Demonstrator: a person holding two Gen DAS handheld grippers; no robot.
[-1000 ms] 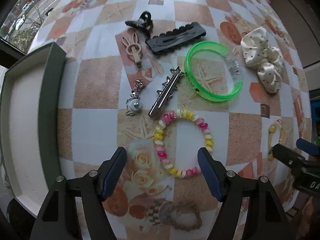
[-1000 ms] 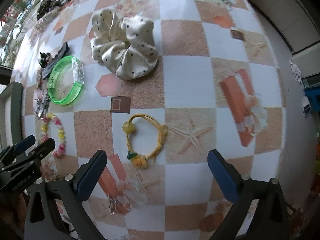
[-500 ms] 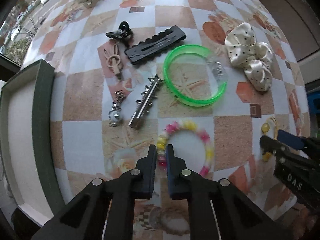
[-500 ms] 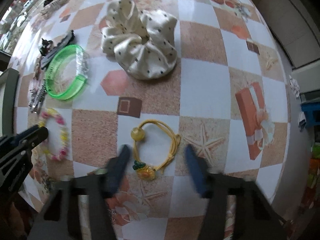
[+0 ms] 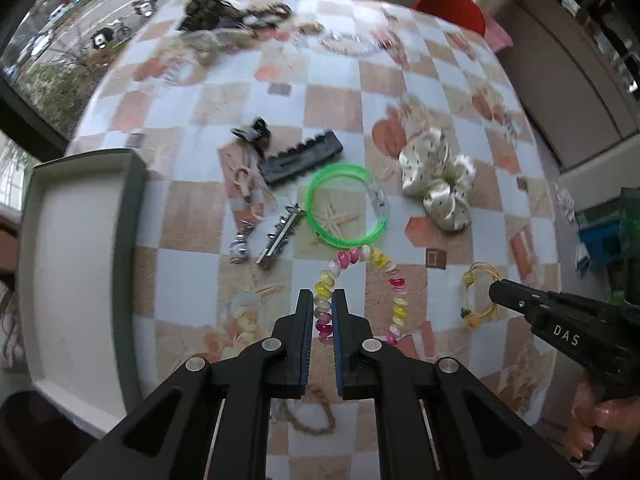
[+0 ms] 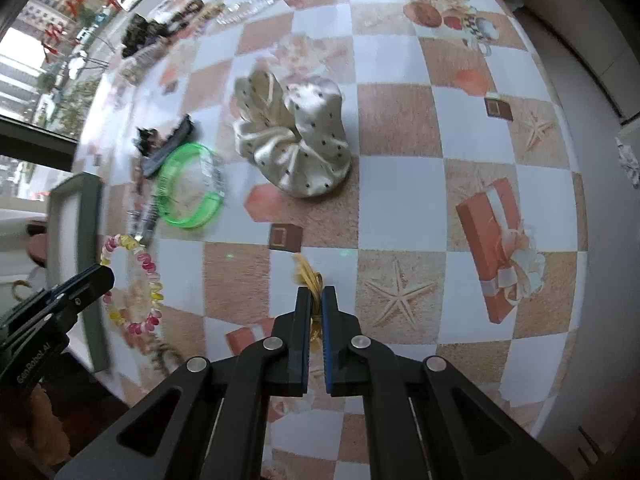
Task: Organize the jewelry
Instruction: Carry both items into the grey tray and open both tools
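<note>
The left claw [image 5: 321, 312] pinches the bead bracelet [image 5: 394, 284] above the desk [image 5: 192, 280], beside the tray [image 5: 72, 264], whose visible pale floor holds nothing. The right claw [image 6: 316, 312] grips the yellow hair tie [image 6: 308, 274].

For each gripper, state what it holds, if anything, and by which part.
The left gripper is shut on one side of the pink-and-yellow bead bracelet's loop. The right gripper pinches the yellow hair tie across its gathered cords.
</note>
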